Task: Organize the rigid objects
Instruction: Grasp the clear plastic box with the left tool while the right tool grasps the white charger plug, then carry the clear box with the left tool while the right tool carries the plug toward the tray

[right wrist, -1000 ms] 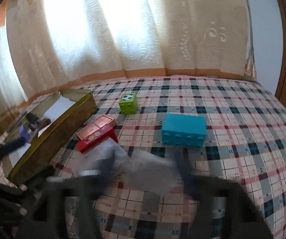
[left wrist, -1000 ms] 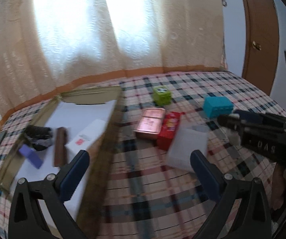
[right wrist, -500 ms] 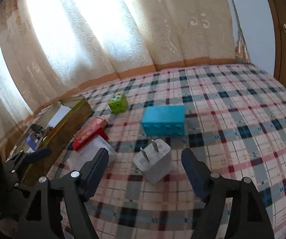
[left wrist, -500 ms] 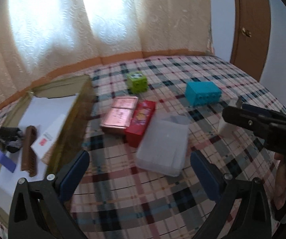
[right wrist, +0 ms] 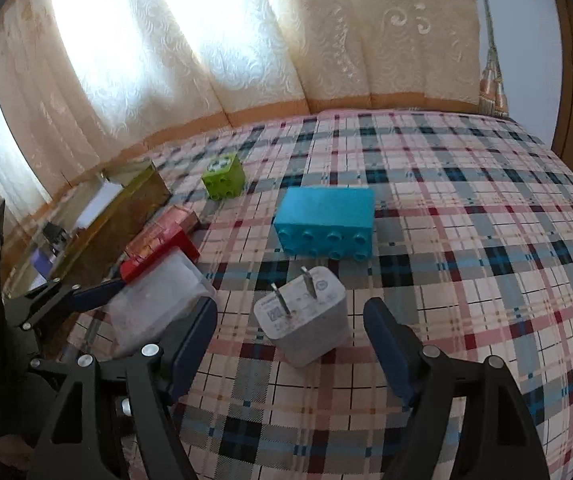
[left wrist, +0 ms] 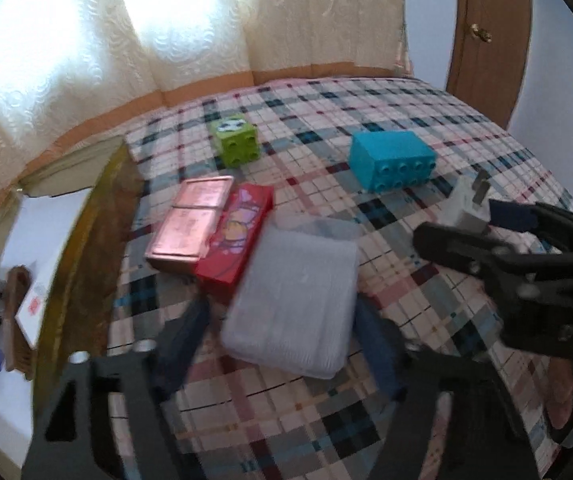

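Note:
A translucent plastic box (left wrist: pixel 294 300) lies on the plaid bedspread (left wrist: pixel 426 128), and my left gripper (left wrist: pixel 282 344) straddles its near end. The jaws are closing, blurred, with a sliver of gap still showing at the left pad. A white plug charger (right wrist: pixel 306 320) rests prongs-up between the fingers of my right gripper (right wrist: pixel 290 344). Those jaws are closing too, with room on both sides of the charger. In the left wrist view the right gripper (left wrist: pixel 462 220) reaches in from the right around the charger (left wrist: pixel 466 204).
A teal brick (right wrist: pixel 326 220) and a green brick (right wrist: pixel 224 176) lie beyond. A pink tin (left wrist: pixel 190 224) and a red box (left wrist: pixel 238 240) touch the plastic box's far left. An open gold tin (left wrist: pixel 82 240) at left holds a brown comb (left wrist: pixel 16 312).
The left gripper has swung away from the gold tin to the plastic box, and its fingers have come in around it. The right gripper has sunk over the charger.

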Demonstrator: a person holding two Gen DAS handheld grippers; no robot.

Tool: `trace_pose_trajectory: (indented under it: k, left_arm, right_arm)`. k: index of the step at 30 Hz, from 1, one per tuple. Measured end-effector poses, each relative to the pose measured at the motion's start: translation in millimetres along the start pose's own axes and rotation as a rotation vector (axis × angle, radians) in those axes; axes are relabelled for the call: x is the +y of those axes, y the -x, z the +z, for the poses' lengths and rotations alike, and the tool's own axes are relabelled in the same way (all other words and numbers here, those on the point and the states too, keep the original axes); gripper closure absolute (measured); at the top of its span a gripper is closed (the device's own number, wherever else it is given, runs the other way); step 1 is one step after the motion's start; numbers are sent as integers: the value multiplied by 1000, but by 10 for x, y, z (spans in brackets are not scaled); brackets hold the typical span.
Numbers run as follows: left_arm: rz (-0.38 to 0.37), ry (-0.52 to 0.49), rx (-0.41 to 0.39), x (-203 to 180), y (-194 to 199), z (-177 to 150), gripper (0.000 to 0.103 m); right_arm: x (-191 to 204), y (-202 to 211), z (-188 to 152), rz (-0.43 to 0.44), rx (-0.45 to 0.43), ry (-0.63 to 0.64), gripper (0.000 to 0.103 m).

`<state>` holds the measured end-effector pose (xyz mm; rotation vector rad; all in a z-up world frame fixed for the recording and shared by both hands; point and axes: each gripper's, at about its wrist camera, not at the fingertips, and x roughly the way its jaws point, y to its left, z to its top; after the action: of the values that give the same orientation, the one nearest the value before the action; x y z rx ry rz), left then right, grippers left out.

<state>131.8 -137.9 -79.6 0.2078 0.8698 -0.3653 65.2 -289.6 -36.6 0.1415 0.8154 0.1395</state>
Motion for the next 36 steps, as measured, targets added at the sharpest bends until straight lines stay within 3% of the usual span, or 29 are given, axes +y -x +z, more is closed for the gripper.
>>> trace_pose_trajectory:
  k: [1, 2, 5, 9, 20, 36]
  left_arm:
    - [-3, 0, 0, -1, -6, 8, 40]
    - [-15, -3, -2, -7, -7, 14, 46]
    - [-24, -8, -6, -12, -1, 14, 48]
    - [-62, 4, -35, 20, 49, 10, 48]
    - [-43, -20, -141, -20, 262, -21, 49]
    - [8, 13, -271, 40, 514, -87, 49]
  right_arm:
    - [-4, -15, 3, -2, 7, -2, 49]
    - [-13, -27, 4, -7, 13, -6, 58]
    - [-6, -3, 0, -1, -1, -4, 62]
    - [2, 81, -8, -12, -42, -2, 62]
    - [48, 331, -30, -43, -169, 12, 62]
    - [86, 461, -51, -86, -242, 19, 62]
